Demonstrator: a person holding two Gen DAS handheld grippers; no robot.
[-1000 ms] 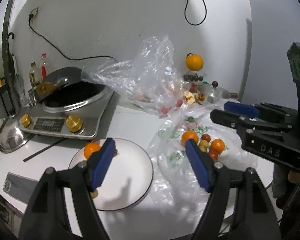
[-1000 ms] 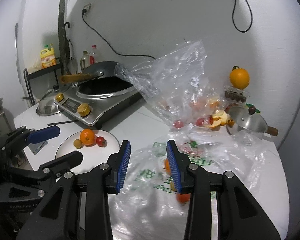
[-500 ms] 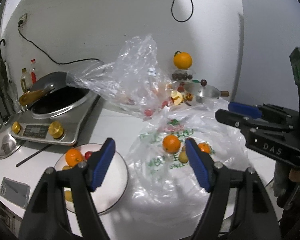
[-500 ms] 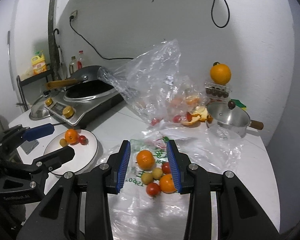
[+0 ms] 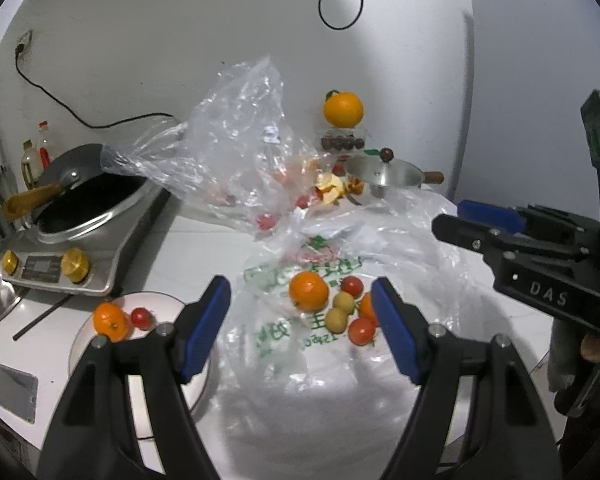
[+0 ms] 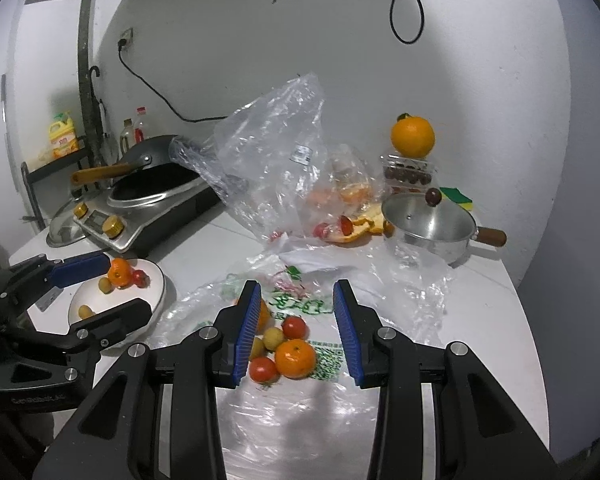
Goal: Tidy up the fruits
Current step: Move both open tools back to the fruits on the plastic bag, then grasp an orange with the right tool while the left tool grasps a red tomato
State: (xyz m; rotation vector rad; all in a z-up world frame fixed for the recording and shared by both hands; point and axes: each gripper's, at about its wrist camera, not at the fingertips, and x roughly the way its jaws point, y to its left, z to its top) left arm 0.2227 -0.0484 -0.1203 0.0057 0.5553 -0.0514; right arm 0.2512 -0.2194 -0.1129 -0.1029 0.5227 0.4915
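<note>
Through my left wrist camera I am looking at a job that I judge to be only partly done. My left gripper point(image 5: 300, 326) is hanging with its fingers point(image 5: 206, 326) spread wide and gripping nothing. On the near left of the worktop point(image 5: 204, 248) the white plate point(image 5: 156, 300) is already carrying a tangerine point(image 5: 109, 321) and a small tomato point(image 5: 141, 318). Most of the fruit is still lying loose on the flattened printed bag point(image 5: 320, 344) at the centre: a bigger orange point(image 5: 308, 291), two red tomatoes, two small yellowish fruits and another tangerine half hidden by my right-hand finger. Those are what I am still having to move, as I read it. My right gripper point(image 5: 480, 224) is reaching in from the right, above the bag. Further back a crumpled clear bag point(image 5: 240, 140) is holding more tomatoes and what looks like peel.

Through my right wrist camera, my right gripper point(image 6: 296, 336) is standing with its fingers point(image 6: 247, 336) fairly close together but pressing on nothing; the loose pile on the bag is showing in the gap beyond them. From here the plate point(image 6: 156, 276) at the left is holding the tangerine, a tomato and two small yellowish fruits, with my left gripper point(image 6: 96, 292) hovering over its near side. At the far right a lidded saucepan point(image 6: 428, 224) is sitting shut, so I cannot tell its contents, and a large orange point(image 6: 413, 137) is perching on a clear box of dark fruits behind it.
</note>
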